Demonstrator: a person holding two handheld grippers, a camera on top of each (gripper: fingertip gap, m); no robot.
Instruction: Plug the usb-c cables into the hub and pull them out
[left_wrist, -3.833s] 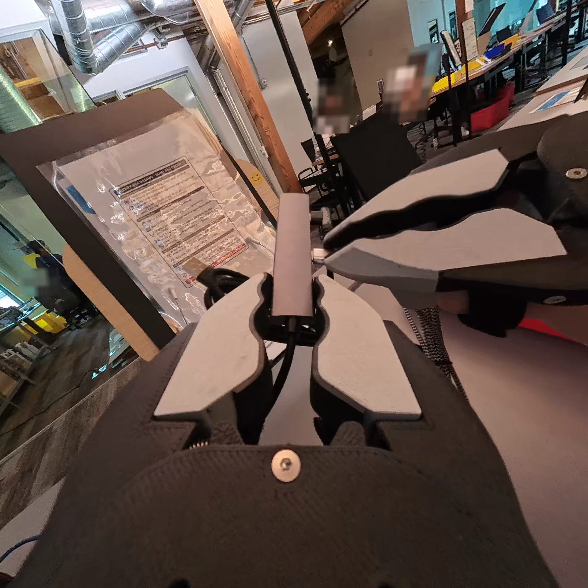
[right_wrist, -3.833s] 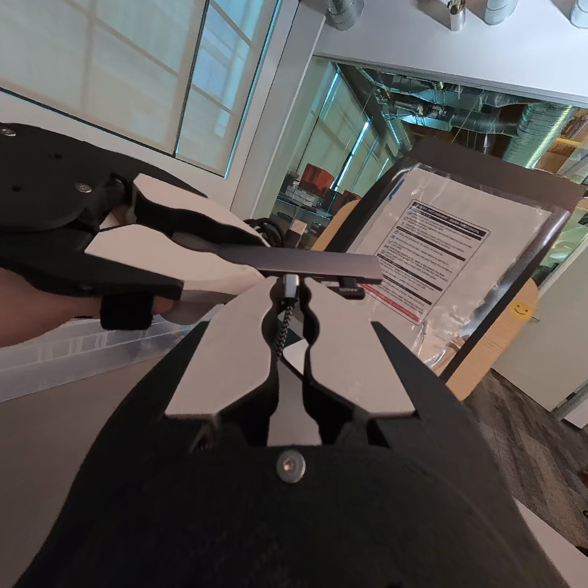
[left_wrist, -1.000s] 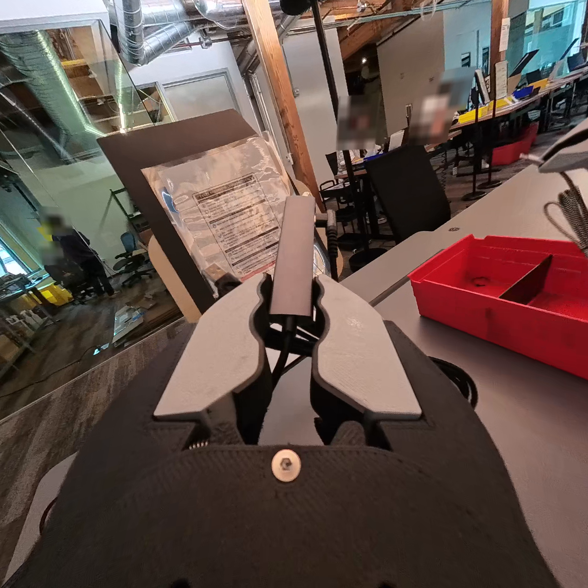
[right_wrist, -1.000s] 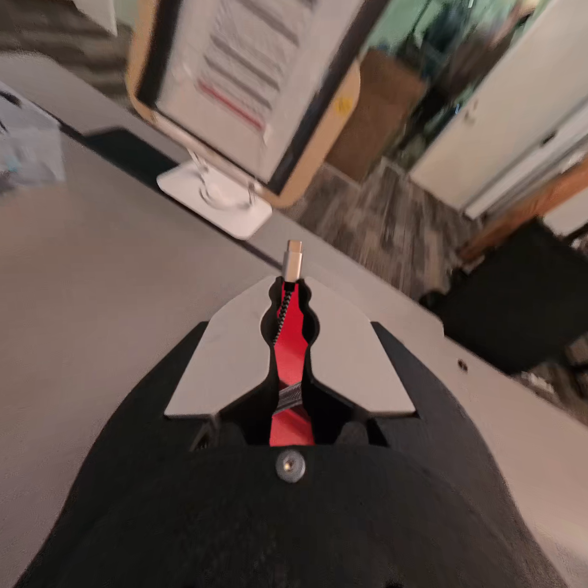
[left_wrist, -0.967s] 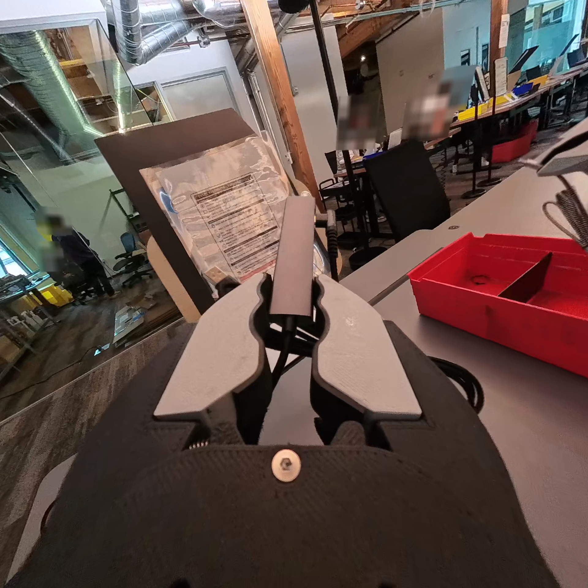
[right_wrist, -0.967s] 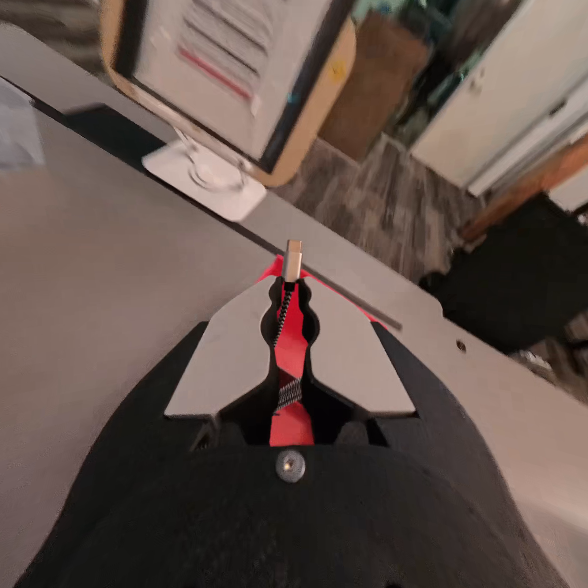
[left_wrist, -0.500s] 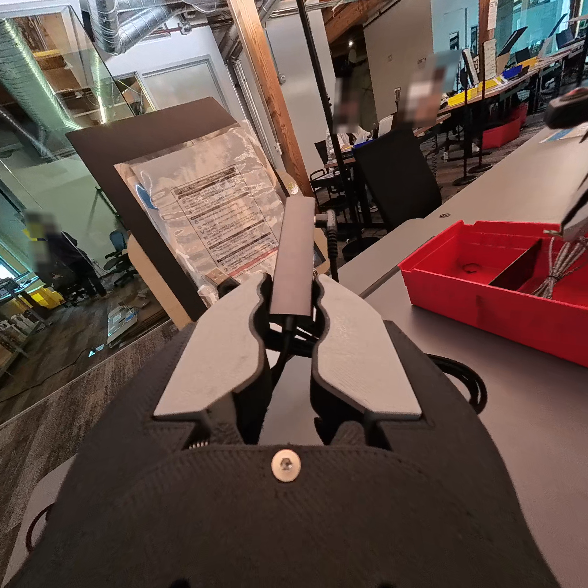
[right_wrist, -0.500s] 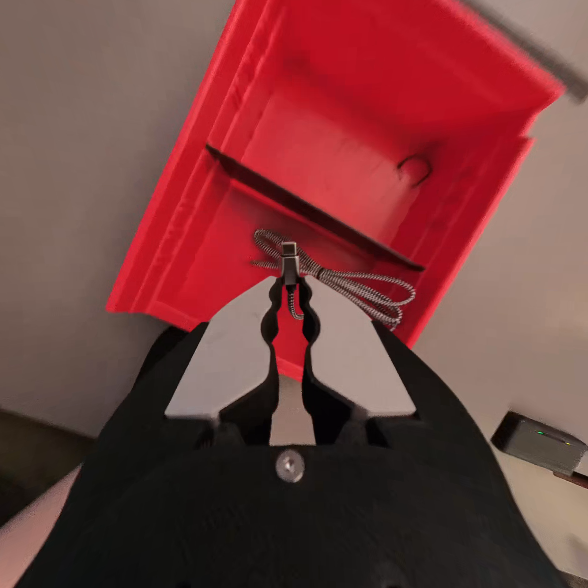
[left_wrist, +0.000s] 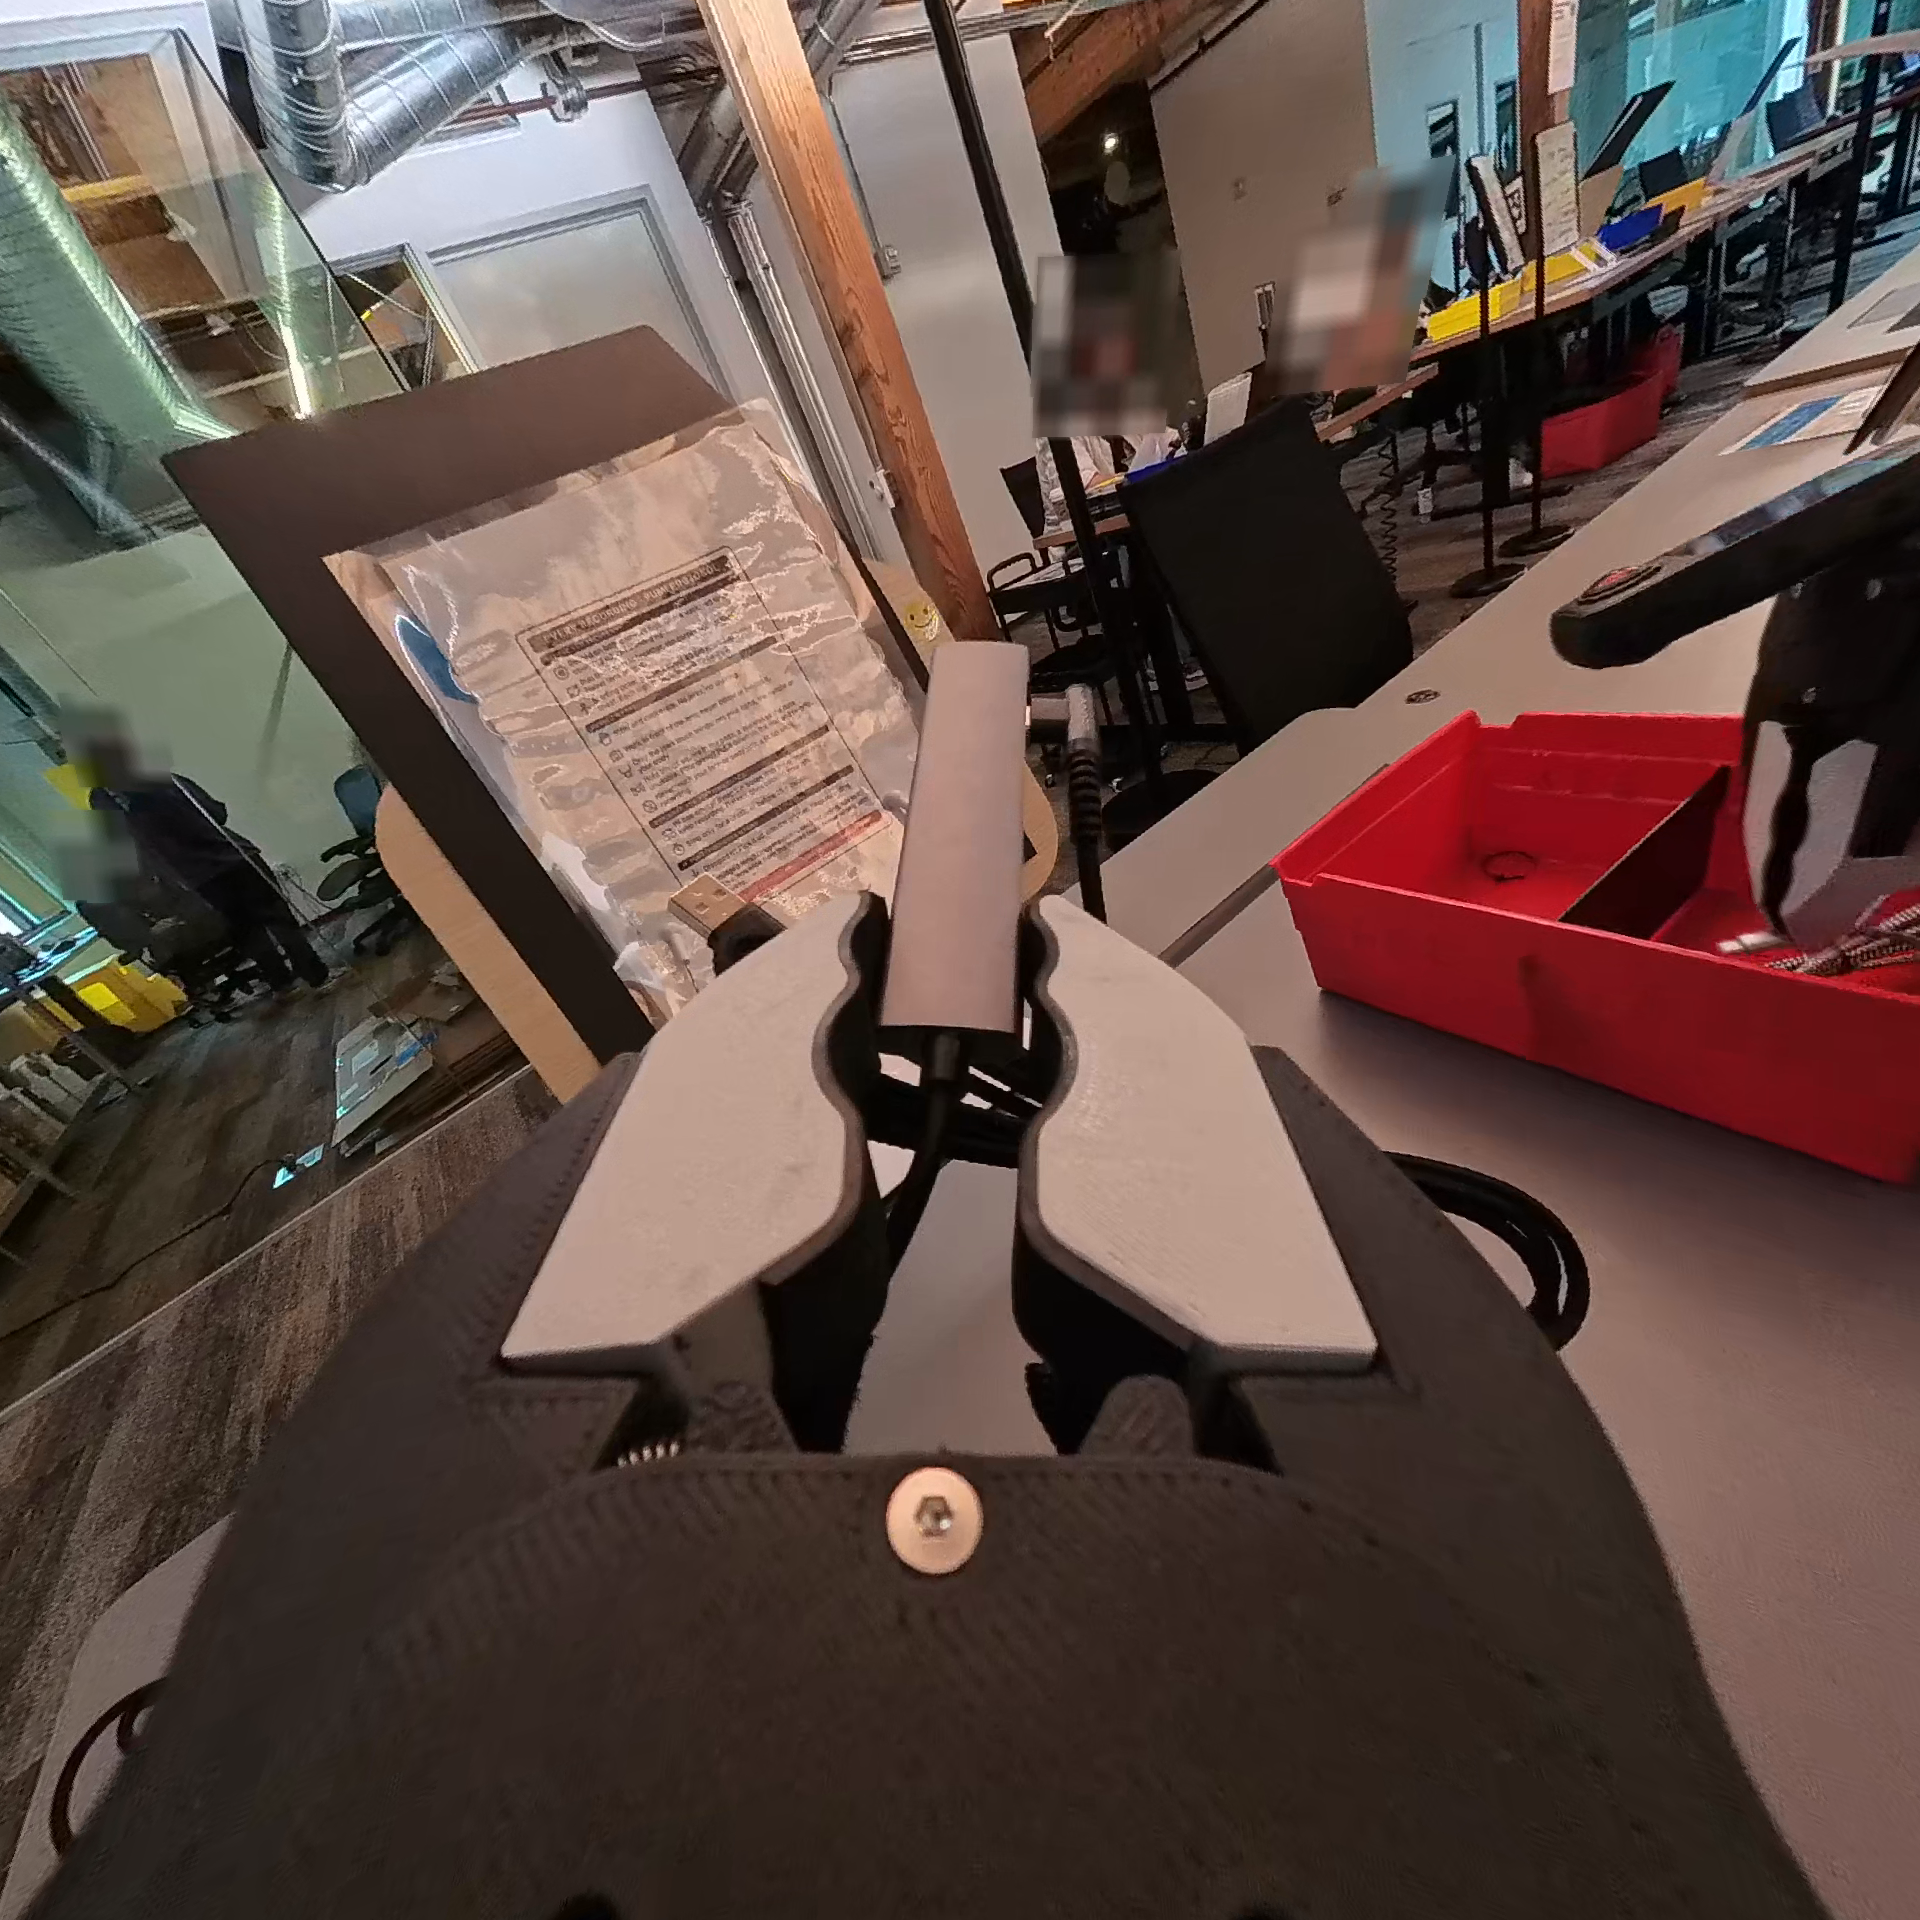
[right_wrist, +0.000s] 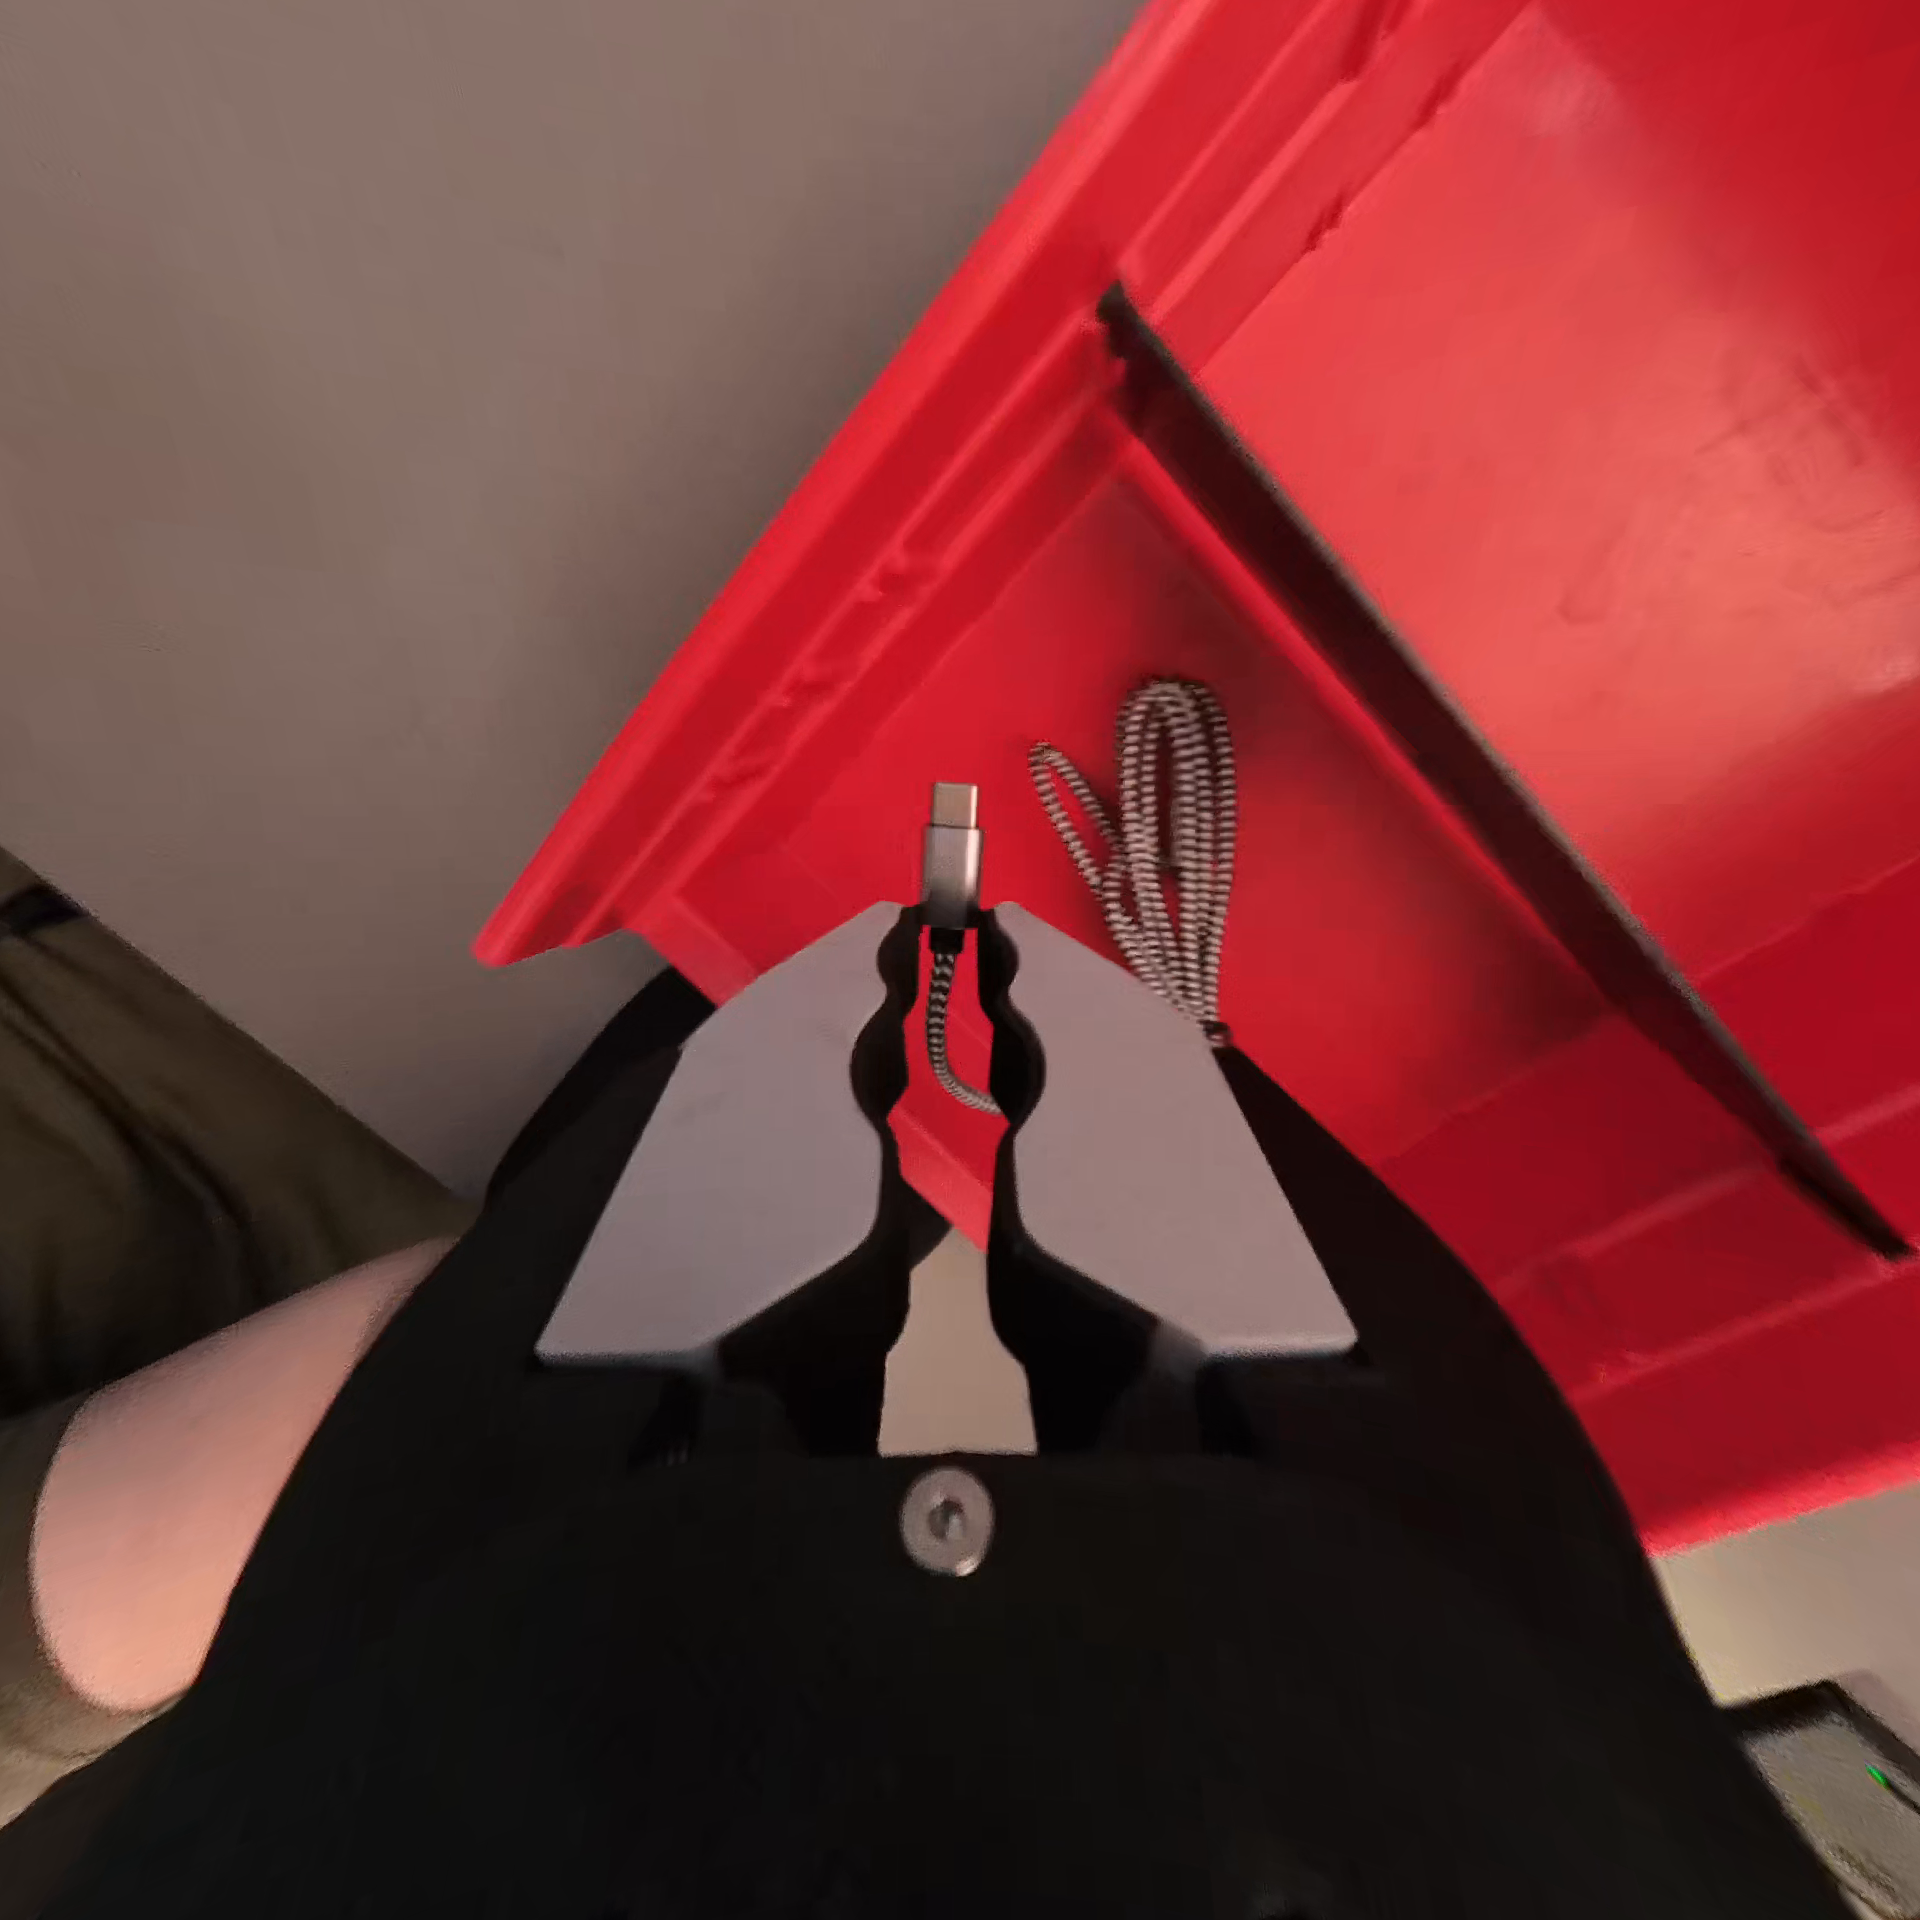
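Note:
My left gripper (left_wrist: 948, 935) is shut on a long dark grey hub (left_wrist: 961, 831), held up above the table with its far end pointing away; a black lead hangs from its near end. My right gripper (right_wrist: 948, 912) is shut on the silver plug of a braided usb-c cable (right_wrist: 1169, 842), low inside the near compartment of a red bin (right_wrist: 831, 665). The cable's loops lie on the bin floor. In the left wrist view the right gripper (left_wrist: 1808, 914) points down into the red bin (left_wrist: 1558, 987) at the right.
A black divider (right_wrist: 1455, 675) splits the bin. A framed sheet in clear plastic (left_wrist: 644, 707) stands beyond the hub. The grey table (left_wrist: 1714, 1351) runs to the right. A small dark device with a green light (right_wrist: 1839, 1766) sits near the bin. A person's arm (right_wrist: 187, 1455) is at lower left. Spacing between my two grippers at the tips: around 40 centimetres.
The right gripper pulled the plug out of the hub, swung away to the red bin and has lowered into its near compartment, the cable's loops now on the bin floor. The left gripper still holds the hub.

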